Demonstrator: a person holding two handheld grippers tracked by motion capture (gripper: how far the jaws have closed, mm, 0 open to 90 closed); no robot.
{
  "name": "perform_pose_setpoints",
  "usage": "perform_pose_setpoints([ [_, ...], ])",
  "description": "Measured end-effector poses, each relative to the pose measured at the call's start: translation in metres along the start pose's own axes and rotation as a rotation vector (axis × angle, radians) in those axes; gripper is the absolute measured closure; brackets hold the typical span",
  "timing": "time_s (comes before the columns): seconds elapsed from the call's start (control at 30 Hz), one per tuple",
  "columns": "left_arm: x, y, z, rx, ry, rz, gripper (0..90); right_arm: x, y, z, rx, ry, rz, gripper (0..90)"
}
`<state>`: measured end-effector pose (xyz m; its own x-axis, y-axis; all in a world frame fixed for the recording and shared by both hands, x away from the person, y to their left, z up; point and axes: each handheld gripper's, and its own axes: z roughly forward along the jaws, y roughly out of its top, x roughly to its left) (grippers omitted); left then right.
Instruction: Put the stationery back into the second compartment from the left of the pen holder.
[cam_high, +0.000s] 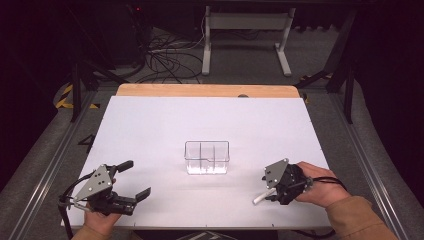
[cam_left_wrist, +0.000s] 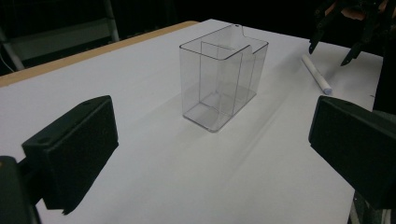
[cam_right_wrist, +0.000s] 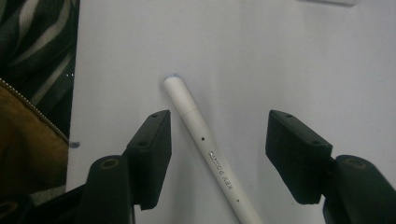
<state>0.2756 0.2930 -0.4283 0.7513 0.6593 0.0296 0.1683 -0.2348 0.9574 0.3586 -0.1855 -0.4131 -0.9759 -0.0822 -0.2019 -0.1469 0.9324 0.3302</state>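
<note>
At the lower left of the high view, the left gripper (cam_high: 134, 179) rests on the white table (cam_high: 150, 125), jaws spread wide with nothing between them. At the frame's centre stands a clear plastic box (cam_high: 207, 157) with inner dividers — upright and empty. At the lower right, the right gripper (cam_high: 265, 188) points down over a white pen (cam_high: 263, 196) lying flat — jaws released, straddling the pen (cam_right_wrist: 205, 144) without touching it.

Container (cam_high: 207, 157) mid-table (cam_high: 150, 130); pen (cam_high: 263, 196) to its right, btwn right gripper (cam_high: 271, 190) jaws.
</note>
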Motion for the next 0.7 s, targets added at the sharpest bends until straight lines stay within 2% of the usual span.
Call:
perform_pose_setpoints([
  [0.17,0.000,-0.001,-0.001,-0.002,0.003,-0.002,2.2,-0.003,-0.002,0.005,0.019,0.024,-0.050,45.3],
  [0.5,-0.001,-0.003,-0.005,-0.003,0.014,-0.007,2.2,-0.007,-0.007,0.014,0.064,0.078,-0.089,54.9],
  [0.7,-0.001,-0.004,-0.006,-0.004,0.010,-0.013,2.2,-0.008,-0.007,0.018,0.077,0.084,-0.126,57.1],
])
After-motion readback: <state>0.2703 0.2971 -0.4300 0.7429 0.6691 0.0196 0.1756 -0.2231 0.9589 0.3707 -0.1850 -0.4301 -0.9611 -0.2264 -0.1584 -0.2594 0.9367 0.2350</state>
